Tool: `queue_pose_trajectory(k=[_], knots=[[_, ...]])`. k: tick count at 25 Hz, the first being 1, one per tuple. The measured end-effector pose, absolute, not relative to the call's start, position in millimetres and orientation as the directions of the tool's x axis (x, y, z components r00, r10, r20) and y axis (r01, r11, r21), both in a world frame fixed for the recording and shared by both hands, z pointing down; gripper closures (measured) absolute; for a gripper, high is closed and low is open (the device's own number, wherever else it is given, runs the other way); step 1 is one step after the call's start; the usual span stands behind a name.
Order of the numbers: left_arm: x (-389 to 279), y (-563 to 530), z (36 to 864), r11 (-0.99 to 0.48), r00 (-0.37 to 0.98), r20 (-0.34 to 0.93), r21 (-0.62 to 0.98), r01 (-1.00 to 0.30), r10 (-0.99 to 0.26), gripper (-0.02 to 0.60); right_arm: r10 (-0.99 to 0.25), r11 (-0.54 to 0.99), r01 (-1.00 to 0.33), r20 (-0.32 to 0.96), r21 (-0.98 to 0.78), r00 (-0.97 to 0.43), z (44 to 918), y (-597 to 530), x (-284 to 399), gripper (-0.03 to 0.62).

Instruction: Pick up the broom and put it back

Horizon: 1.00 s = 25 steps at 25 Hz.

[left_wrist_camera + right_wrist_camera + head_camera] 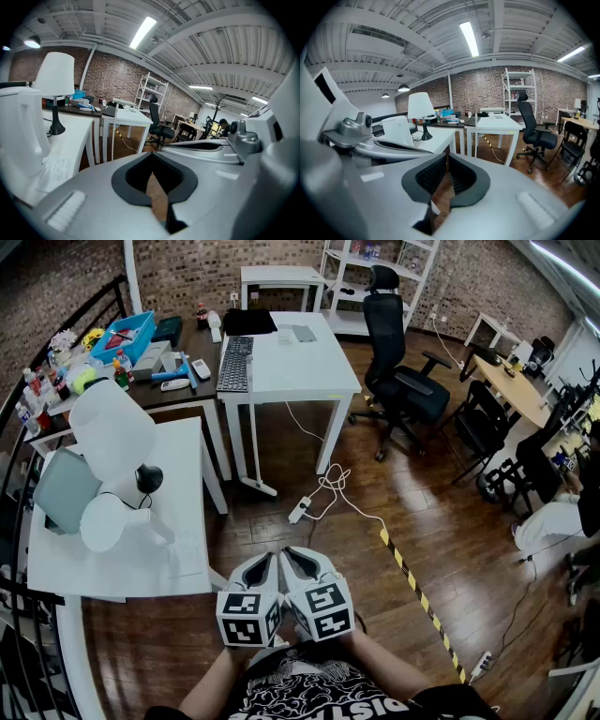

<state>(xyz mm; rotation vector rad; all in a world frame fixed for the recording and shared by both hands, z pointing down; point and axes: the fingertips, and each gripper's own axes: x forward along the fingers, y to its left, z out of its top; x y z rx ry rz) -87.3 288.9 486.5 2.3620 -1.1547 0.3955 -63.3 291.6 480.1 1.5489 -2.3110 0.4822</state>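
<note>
Wooden floorboards (281, 474), dark and glossy, spread out ahead of both sets of fingers. The left gripper (255, 568) and the right gripper (307, 564) are held side by side, low and close to the person's body, and tilt a little downward. In the left gripper view the left gripper (151, 158) has its fingers closed tip to tip with nothing between them, only floor behind the gap. The right gripper (446, 158) is likewise closed and empty.

To the left of the left fingers, just beside them, stands a white table (178, 549) carrying a lamp (112, 427) with a white shade. Farther ahead of the fingertips is a white desk (300, 362) with a black keyboard (234, 364) on it. A dark desk (178, 390) abuts its left side, crowded with small items and a blue tray (125, 337). A power strip (299, 510) and a white cable (333, 479) lie on the floor between the fingertips and the white desk. Yellow-and-black tape (417, 592) runs along the boards to the right of the right fingers. A black office chair (403, 381) stands ahead and to the right, well apart. A brick wall (187, 268) and a white shelf (375, 259) close the far end, under a white ceiling with a strip light (469, 38).

The broom cannot be made out in any view.
</note>
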Motion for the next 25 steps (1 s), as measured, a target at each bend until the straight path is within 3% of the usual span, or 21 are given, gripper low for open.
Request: queue_pose_trajectory(k=[25], knots=[[-33, 126, 499, -0.400, 0.465, 0.490, 0.237, -0.885, -0.737, 0.577, -0.781, 0.451, -0.877, 0.401, -0.166, -0.478, 489, 115, 5, 0.583]])
